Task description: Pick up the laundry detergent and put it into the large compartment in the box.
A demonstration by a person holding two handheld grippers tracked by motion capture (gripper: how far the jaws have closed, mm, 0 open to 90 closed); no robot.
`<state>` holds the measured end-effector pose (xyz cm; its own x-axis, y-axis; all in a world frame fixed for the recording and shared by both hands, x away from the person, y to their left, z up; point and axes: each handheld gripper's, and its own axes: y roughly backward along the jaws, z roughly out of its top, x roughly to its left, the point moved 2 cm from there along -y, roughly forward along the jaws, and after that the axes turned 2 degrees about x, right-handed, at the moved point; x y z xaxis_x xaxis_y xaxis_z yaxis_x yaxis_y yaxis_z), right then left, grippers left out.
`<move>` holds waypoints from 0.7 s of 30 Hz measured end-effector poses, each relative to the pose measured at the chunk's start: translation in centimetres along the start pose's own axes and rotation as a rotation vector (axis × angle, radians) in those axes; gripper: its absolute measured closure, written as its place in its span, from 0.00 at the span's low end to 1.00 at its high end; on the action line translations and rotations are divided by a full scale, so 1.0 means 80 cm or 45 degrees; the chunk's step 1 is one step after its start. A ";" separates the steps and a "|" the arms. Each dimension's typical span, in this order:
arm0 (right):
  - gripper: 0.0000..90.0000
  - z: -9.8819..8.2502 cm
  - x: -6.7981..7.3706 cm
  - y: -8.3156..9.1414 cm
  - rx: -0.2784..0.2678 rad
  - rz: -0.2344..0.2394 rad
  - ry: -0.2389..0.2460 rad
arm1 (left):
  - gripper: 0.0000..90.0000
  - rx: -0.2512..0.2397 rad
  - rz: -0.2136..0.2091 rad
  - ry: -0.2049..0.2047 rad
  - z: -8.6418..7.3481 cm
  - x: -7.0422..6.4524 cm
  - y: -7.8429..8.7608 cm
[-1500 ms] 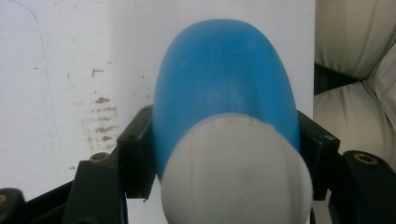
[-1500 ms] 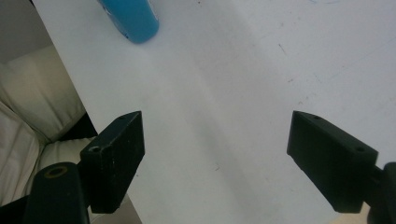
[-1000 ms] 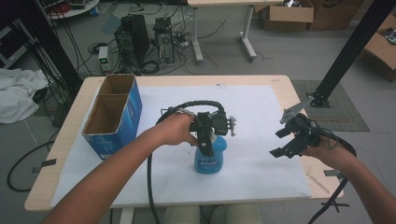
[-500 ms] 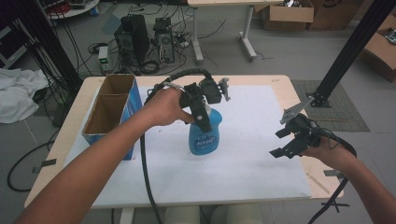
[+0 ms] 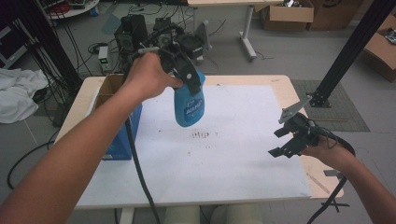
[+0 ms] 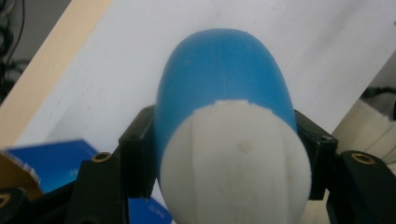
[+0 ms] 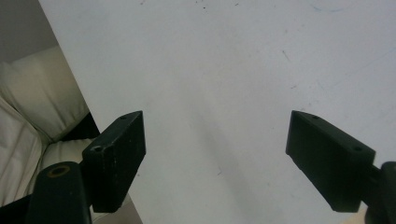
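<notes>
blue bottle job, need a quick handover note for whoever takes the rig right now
Left gripper: shut on the blue bottle near its white cap, bottle in the air above the white sheet.
Right gripper: open, holding nothing, over the sheet's right edge.
Blue box: open-topped, at the table's left side.
Done: bottle gripped and lifted off the sheet.
Left: probably setting it down, perhaps in the box.

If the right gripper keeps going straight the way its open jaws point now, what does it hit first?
Most likely the white paper sheet covering the table. The right gripper holds nothing between its black jaws, and its own view shows bare sheet ahead, though the gap is hard to judge.
</notes>
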<state>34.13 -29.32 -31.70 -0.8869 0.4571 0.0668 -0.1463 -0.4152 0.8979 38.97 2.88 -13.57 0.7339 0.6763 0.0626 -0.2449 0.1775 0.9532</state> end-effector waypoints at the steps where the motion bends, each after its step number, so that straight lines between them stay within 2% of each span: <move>1: 0.22 0.003 0.000 0.001 -0.006 -0.001 0.006 | 0.42 -0.015 0.004 0.048 0.000 0.005 0.007; 3: 0.22 0.004 -0.001 0.002 -0.009 -0.002 0.012 | 0.42 -0.030 0.020 0.153 0.001 0.016 0.020; 8: 0.22 0.007 -0.002 -0.003 -0.007 0.007 0.017 | 0.42 -0.049 0.091 0.277 -0.006 0.036 0.047; 11: 0.22 0.008 -0.003 -0.005 -0.004 0.010 0.021 | 0.42 -0.067 0.118 0.374 -0.012 0.049 0.061; 12: 0.22 0.009 -0.004 -0.006 -0.005 0.009 0.024 | 0.42 -0.079 0.127 0.424 -0.016 0.055 0.066; 15: 0.22 0.011 -0.004 -0.006 -0.015 0.006 0.039 | 0.42 -0.096 0.135 0.529 -0.027 0.068 0.078; 17: 0.23 0.012 -0.004 -0.005 -0.022 0.007 0.048 | 0.42 -0.094 0.145 0.587 -0.034 0.076 0.084; 21: 0.23 0.014 -0.006 -0.003 -0.019 0.004 0.057 | 0.42 -0.086 0.170 0.670 -0.048 0.091 0.098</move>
<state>35.05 -28.55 -31.42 -0.9061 0.4201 0.0497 -0.1498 -0.4285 0.8911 39.93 11.94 -6.82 0.2819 0.9594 0.0091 -0.3672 0.0991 0.9249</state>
